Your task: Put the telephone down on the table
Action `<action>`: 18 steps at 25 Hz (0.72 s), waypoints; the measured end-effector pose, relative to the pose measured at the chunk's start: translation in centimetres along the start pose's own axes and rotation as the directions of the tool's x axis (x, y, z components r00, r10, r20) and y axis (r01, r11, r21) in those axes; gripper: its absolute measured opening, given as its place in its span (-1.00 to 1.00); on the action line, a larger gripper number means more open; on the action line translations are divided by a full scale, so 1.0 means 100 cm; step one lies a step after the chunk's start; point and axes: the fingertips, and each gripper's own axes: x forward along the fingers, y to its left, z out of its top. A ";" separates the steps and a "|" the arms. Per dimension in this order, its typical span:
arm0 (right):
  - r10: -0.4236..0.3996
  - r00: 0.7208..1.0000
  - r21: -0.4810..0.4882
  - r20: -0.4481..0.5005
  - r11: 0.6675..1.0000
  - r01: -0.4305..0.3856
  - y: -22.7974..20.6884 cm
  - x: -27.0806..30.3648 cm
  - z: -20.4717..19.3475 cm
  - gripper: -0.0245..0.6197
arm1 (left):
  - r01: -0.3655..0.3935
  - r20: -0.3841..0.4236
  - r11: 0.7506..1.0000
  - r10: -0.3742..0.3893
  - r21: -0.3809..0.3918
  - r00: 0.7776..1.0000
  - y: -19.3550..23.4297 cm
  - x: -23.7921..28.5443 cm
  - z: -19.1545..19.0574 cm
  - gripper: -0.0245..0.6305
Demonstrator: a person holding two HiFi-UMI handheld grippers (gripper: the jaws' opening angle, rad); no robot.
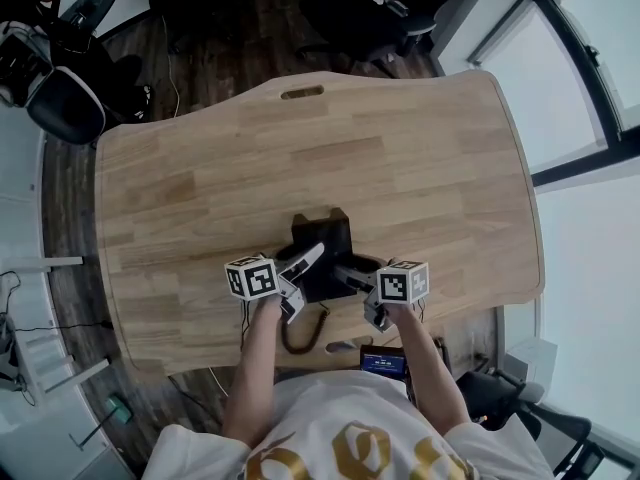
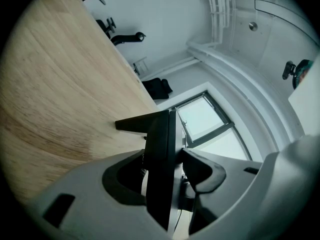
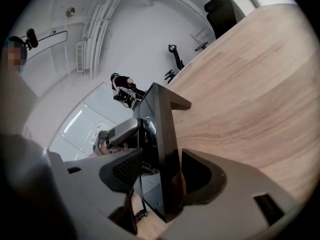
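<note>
The left tool (image 2: pixel 164 153) is clamping the telephone (image 2: pixel 161 129) edge-on, with both pads appearing to press on its thin black body. The right tool (image 3: pixel 161 154) is standing wide. Its ribbed pad (image 3: pixel 124 169) is sitting clear of the telephone, and the left tool's grey tip is showing through that gap, which only the right gripper view is catching. The head view is giving what neither gripper view does: the telephone (image 1: pixel 322 236) is sitting on the wooden surface (image 1: pixel 400 158) near its front edge, between both tools. Its coiled cord (image 1: pixel 284 334) is trailing off that edge toward the person (image 1: pixel 330 438).
</note>
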 end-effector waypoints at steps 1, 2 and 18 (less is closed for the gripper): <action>-0.016 1.000 -0.005 -0.003 1.000 0.016 -0.002 -0.004 -0.003 -0.20 | -0.008 0.002 1.000 0.008 0.002 1.000 0.000 -0.001 0.001 -0.28; -0.032 0.999 -0.010 -0.002 0.999 0.032 -0.003 -0.007 -0.005 -0.20 | -0.016 0.004 1.000 0.016 0.003 1.000 0.001 -0.001 0.001 -0.28; -0.297 0.927 -0.115 0.227 0.937 0.329 0.007 -0.050 0.022 -0.60 | -0.336 0.124 0.927 0.319 0.165 0.940 -0.011 -0.045 0.025 -0.03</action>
